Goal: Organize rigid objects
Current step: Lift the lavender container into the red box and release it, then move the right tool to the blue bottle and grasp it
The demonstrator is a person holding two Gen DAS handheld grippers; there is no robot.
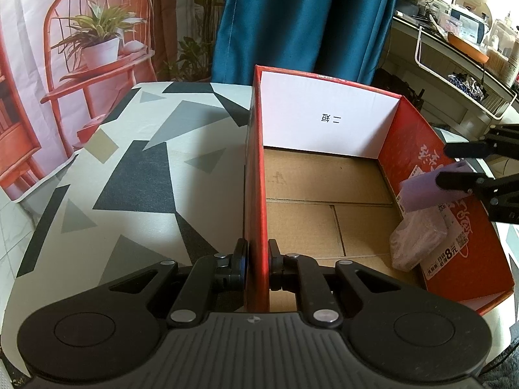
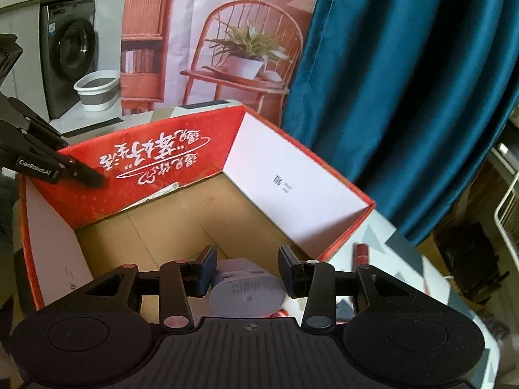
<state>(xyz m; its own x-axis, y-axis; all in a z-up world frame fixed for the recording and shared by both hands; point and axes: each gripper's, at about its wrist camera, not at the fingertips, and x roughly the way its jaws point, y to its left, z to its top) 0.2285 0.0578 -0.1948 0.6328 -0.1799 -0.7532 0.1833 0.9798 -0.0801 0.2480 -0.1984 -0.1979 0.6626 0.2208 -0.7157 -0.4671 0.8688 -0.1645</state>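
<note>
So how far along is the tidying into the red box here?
Done: one plastic-wrapped packet already lies in the red box. In hand: the left hand-held gripper clamps the box wall, and the right hand-held gripper holds a lilac container over the box. Left: a red tube on the table.

Glossy red cardboard box [image 1: 259, 175], matt brown corrugated floor
</note>
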